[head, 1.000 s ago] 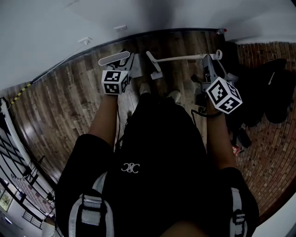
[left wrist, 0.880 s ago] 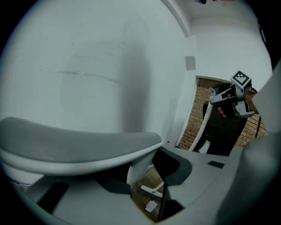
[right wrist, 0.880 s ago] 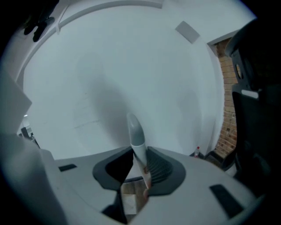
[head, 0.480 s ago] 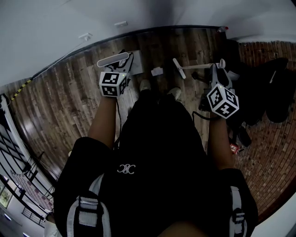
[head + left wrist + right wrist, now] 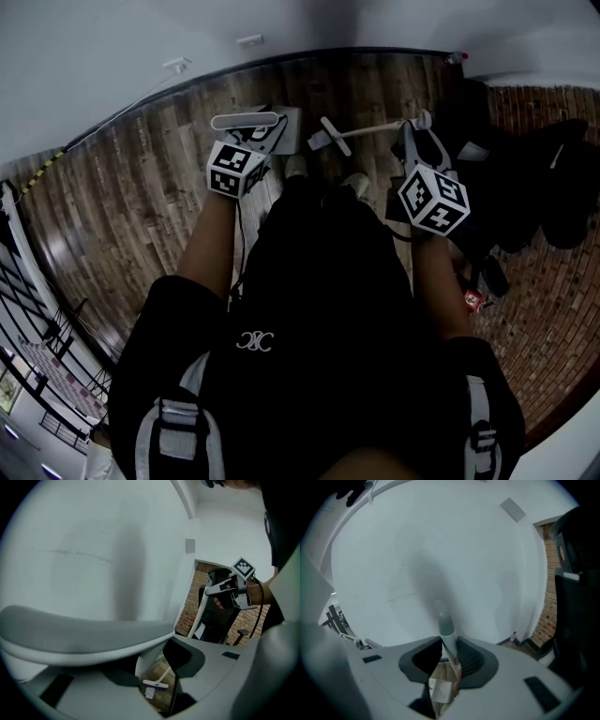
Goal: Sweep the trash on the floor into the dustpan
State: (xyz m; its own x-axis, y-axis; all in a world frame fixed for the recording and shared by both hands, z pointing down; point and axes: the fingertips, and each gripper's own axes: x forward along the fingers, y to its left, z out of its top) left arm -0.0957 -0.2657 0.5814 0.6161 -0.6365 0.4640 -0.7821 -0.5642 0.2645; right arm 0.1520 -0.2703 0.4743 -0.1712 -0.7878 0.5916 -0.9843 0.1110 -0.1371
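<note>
In the head view my left gripper (image 5: 255, 139) is shut on the grey handle (image 5: 246, 120) of the dustpan (image 5: 289, 129), which sits on the wood floor ahead of the person's shoes. A white scrap of paper (image 5: 317, 142) lies just right of the pan's mouth. My right gripper (image 5: 412, 142) is shut on the white broom handle (image 5: 384, 126); the broom head (image 5: 332, 136) rests beside the scrap. In the left gripper view the dustpan handle (image 5: 84, 630) fills the jaws, with the broom head (image 5: 154, 684) below. In the right gripper view the broom handle (image 5: 446, 632) stands between the jaws, above the scrap (image 5: 439, 690).
A white wall with a dark baseboard (image 5: 356, 52) runs close behind the dustpan. A small bottle (image 5: 456, 58) stands at the wall. Black chairs and bags (image 5: 544, 187) crowd the brick floor at right. The person's shoes (image 5: 354, 184) stand just behind the scrap.
The broom head has swung left, from out at the right back toward the scrap and dustpan. The right gripper moved left with it. The dustpan shifted slightly right and farther away.
</note>
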